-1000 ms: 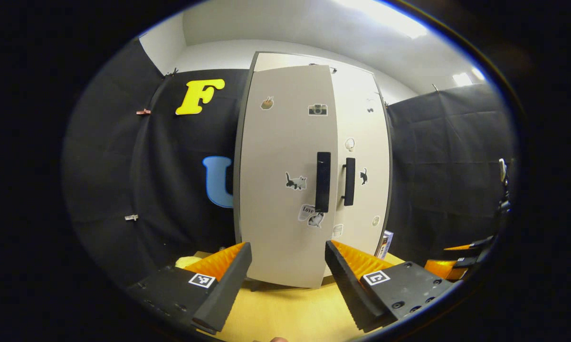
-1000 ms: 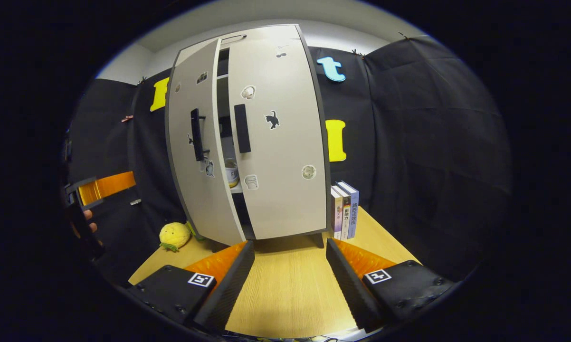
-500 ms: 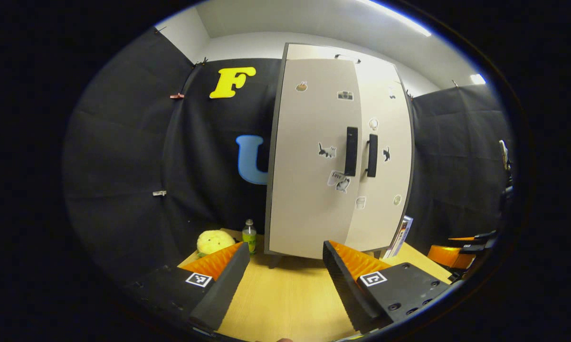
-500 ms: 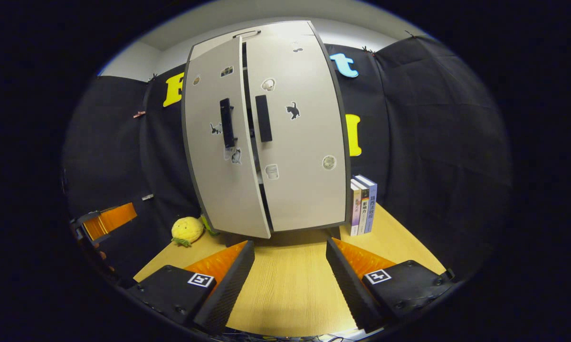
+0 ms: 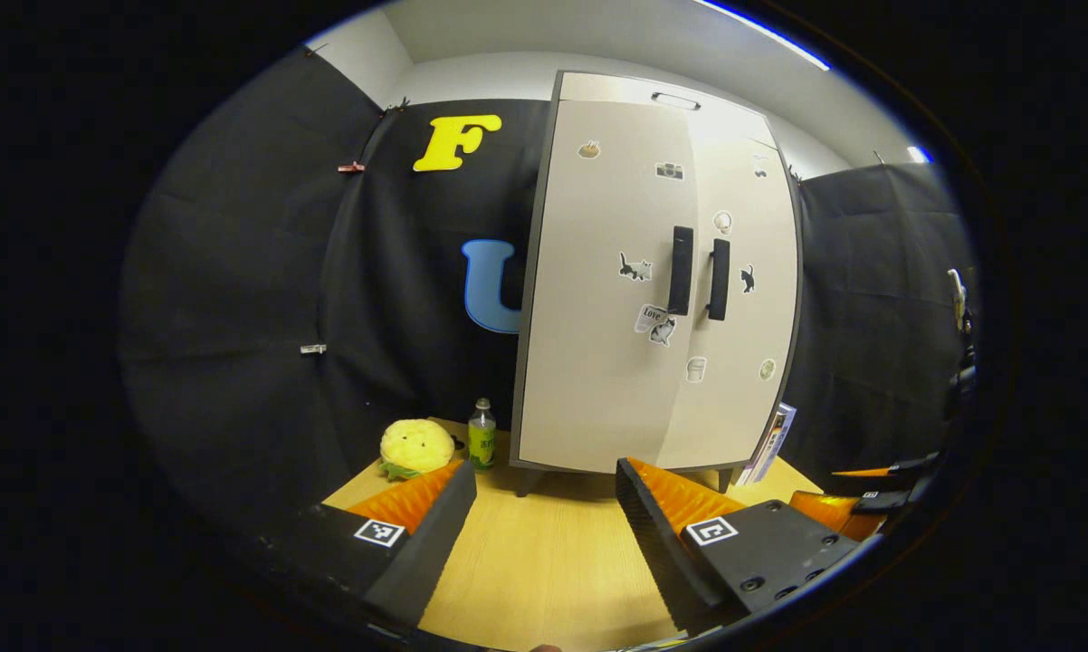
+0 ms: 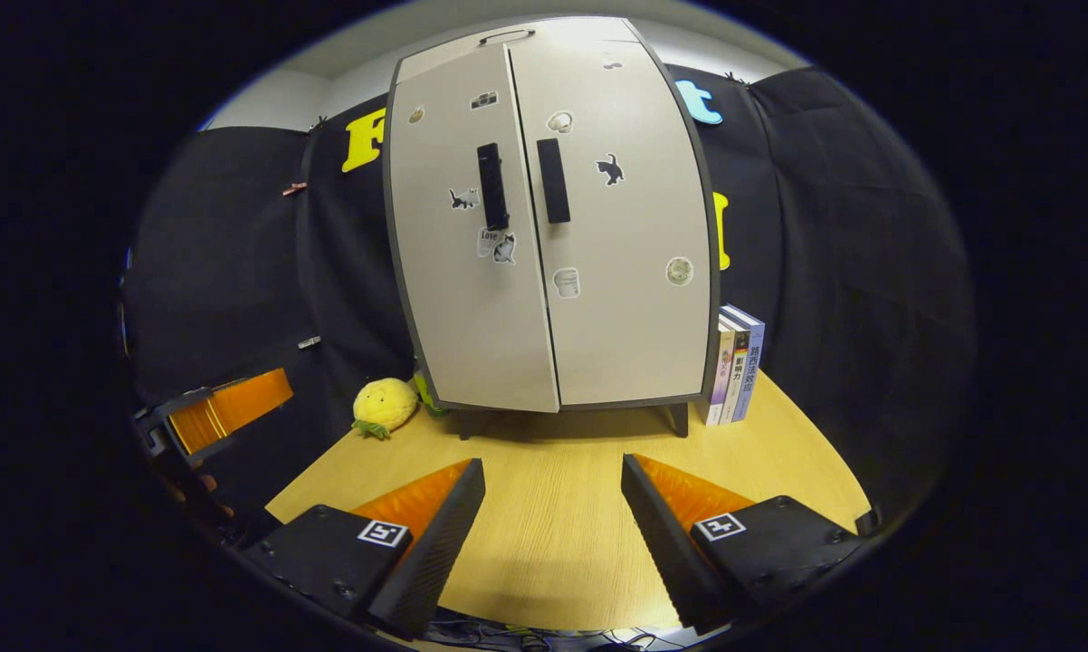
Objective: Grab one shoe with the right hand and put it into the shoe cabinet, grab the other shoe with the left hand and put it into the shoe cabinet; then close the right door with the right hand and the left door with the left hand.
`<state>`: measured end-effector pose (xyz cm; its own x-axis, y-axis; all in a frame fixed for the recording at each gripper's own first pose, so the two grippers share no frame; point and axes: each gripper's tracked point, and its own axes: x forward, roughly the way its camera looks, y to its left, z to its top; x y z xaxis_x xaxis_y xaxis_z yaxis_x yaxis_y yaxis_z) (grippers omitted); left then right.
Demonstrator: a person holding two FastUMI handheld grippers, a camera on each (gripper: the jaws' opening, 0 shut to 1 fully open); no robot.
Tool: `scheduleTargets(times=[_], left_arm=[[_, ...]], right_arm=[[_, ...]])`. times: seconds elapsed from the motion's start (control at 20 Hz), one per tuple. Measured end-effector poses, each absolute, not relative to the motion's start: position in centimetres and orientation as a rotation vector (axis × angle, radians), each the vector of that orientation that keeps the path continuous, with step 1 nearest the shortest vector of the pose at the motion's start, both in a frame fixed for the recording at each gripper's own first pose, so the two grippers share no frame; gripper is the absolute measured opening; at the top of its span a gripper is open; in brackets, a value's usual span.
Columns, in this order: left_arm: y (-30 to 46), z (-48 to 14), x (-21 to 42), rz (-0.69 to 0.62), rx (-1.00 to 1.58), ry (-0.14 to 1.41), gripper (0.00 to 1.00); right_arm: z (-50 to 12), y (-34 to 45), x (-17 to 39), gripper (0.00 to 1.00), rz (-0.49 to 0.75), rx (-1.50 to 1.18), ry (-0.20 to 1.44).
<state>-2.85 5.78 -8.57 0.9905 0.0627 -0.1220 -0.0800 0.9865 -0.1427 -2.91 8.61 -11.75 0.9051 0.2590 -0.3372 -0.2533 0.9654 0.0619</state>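
Wooden table [image 6: 553, 534] (shoe cabinet [image 6: 553, 235] shut), black-draped booth

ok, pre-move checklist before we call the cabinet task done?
1. Left door flush with cabinet: ok, no gap shows in the right gripper view.
2. Right door flush: ok.
3. Left gripper open, holding nothing: ok.
4. Right gripper open, holding nothing: ok.
5. Shoes inside: cannot tell, doors hide the shelves.
6. Table bare in front of the doors; plush toy and books sit off to the sides: ok.
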Motion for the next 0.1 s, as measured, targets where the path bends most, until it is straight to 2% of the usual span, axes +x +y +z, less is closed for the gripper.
scheduleTargets(times=[0.1], left_arm=[[5.54, -8.7, -2.35, 0.072, -0.154, 0.113, 0.97]], right_arm=[[-11.55, 8.18, -2.91, 0.99, 0.253, 0.006, 0.342]])
